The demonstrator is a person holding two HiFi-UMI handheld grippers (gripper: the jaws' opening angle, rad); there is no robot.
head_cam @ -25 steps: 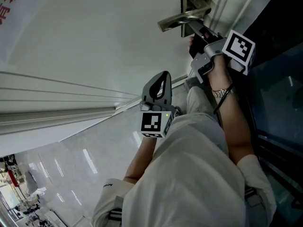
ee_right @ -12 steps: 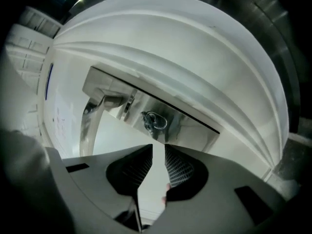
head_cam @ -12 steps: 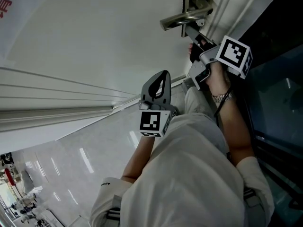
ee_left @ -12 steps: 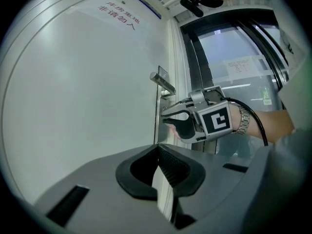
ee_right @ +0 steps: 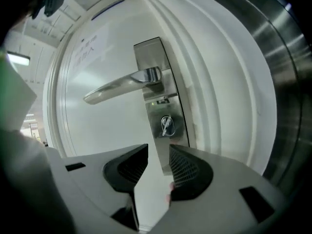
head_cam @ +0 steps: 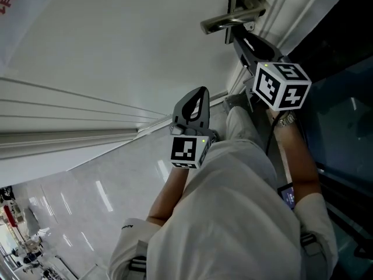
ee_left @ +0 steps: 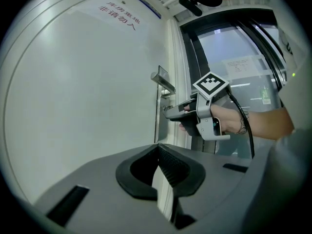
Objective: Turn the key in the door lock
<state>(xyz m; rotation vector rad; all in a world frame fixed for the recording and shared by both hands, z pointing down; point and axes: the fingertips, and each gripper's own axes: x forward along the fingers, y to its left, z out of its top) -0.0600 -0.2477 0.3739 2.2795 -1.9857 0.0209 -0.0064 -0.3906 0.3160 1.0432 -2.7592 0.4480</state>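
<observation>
The right gripper (head_cam: 242, 39) points up at the white door (head_cam: 116, 51). The silver handle (head_cam: 227, 22) is just above its jaws. Those jaws have just been opening, with nothing between them. The left gripper (head_cam: 200, 95) is lower down, its jaw tips near the door.

Head view looks steeply down the door (head_cam: 116, 45); both gripper views face it — the right nearest the handle (ee_right: 122, 84) (visible in all three).

White door (ee_right: 107, 126) carries a tall steel lock plate (ee_right: 148, 52) close to its frame edge — lever handle (ee_right: 117, 87) reaching out across the panel, key (ee_right: 166, 125) seated in the cylinder just below it — and red printed characters (ee_left: 119, 21) high up.
</observation>
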